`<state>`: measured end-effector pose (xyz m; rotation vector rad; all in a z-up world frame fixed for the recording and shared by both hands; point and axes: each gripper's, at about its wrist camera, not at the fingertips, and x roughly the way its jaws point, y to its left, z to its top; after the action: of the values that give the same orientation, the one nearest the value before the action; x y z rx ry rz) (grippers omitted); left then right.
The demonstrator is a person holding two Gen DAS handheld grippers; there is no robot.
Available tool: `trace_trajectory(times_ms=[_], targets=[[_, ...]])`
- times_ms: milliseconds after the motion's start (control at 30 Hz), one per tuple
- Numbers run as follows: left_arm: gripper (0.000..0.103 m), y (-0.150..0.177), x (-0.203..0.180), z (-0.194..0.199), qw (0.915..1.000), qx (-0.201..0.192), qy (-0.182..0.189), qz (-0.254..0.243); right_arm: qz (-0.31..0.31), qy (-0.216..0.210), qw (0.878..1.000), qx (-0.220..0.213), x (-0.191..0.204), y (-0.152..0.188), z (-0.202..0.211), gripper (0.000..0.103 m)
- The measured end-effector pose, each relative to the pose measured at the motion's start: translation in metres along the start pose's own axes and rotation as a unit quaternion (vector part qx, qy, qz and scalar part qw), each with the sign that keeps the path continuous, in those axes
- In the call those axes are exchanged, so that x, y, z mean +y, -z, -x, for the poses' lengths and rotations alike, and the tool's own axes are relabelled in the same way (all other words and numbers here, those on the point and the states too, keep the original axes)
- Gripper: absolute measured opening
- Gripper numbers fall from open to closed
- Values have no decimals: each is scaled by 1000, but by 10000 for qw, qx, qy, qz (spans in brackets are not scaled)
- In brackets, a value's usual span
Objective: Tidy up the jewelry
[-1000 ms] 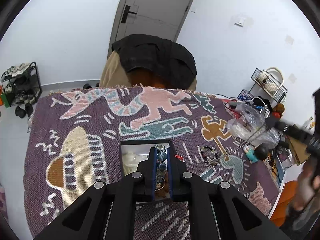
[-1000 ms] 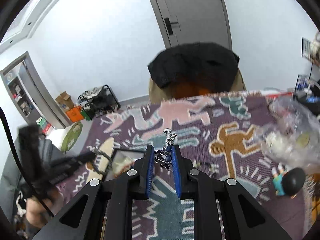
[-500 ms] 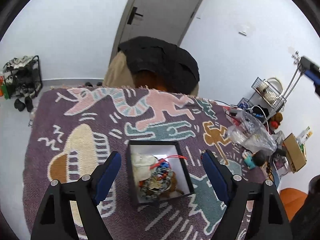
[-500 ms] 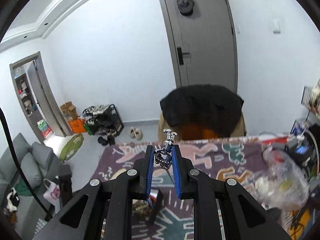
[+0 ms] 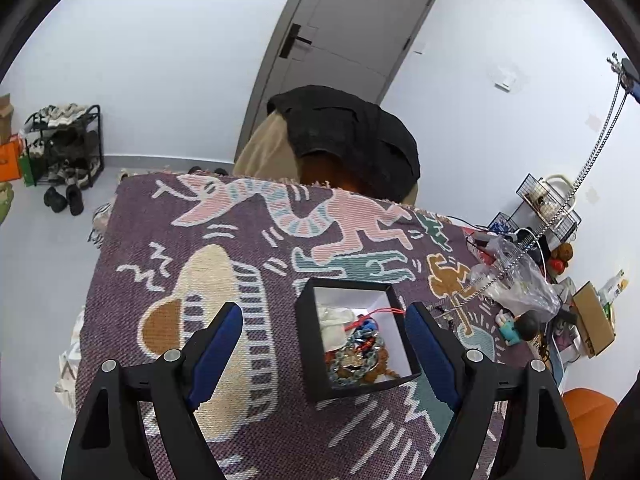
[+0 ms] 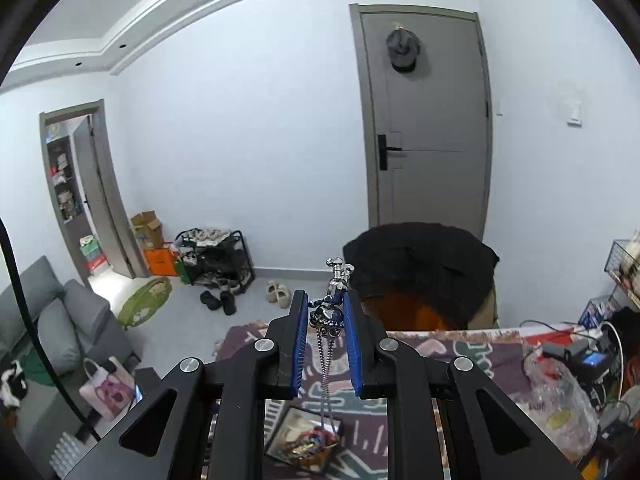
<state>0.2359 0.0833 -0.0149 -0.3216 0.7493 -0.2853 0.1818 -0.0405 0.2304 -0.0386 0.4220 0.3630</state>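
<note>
A black box (image 5: 310, 344) with a white inside stands on the patterned blanket (image 5: 200, 240). It holds bead bracelets, a red cord and a white cloth. My left gripper (image 5: 324, 312) hovers over the box's near side, open wide, with nothing between its blue pads. My right gripper (image 6: 325, 300) is raised high and shut on a silver and blue pendant (image 6: 332, 308). The pendant's silver chain (image 6: 326, 380) hangs straight down. In the left wrist view the chain (image 5: 596, 152) slants from the right gripper (image 5: 630, 76) down towards the blanket, right of the box. The box (image 6: 280, 432) lies far below the right gripper.
A crumpled plastic bag (image 5: 516, 280) and a small toy figure (image 5: 516, 326) sit at the blanket's right edge. Wire baskets (image 5: 548, 200) and cables stand beyond them. A chair draped in black cloth (image 5: 348, 136) stands at the far edge.
My left gripper went from shut inside the box to wide open and drew back. My right gripper rose with the pendant, and the chain lifted off the blanket.
</note>
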Motion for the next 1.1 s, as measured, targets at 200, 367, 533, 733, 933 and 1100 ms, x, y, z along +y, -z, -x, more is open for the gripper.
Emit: trace_trajectory(times_ms=[200, 367, 533, 733, 933, 1100], targets=[[84, 4, 15, 6, 9999, -16, -15, 99, 84, -116, 9997, 171, 19, 9, -22, 19], [84, 6, 26, 9, 9998, -26, -42, 180, 63, -195, 9996, 201, 25, 12, -30, 19], [84, 8, 30, 8, 9998, -17, -30, 217, 125, -241, 9995, 150, 33, 8, -28, 19], [84, 8, 31, 9, 9998, -29, -17, 219, 185, -276, 9991, 255, 40, 14, -35, 19], [84, 7, 36, 12, 9997, -62, -54, 240, 253, -520, 9909, 1212, 39, 50, -86, 22], [84, 6, 39, 15, 9996, -78, -104, 246, 180, -485, 9894, 1353, 28, 75, -100, 52]])
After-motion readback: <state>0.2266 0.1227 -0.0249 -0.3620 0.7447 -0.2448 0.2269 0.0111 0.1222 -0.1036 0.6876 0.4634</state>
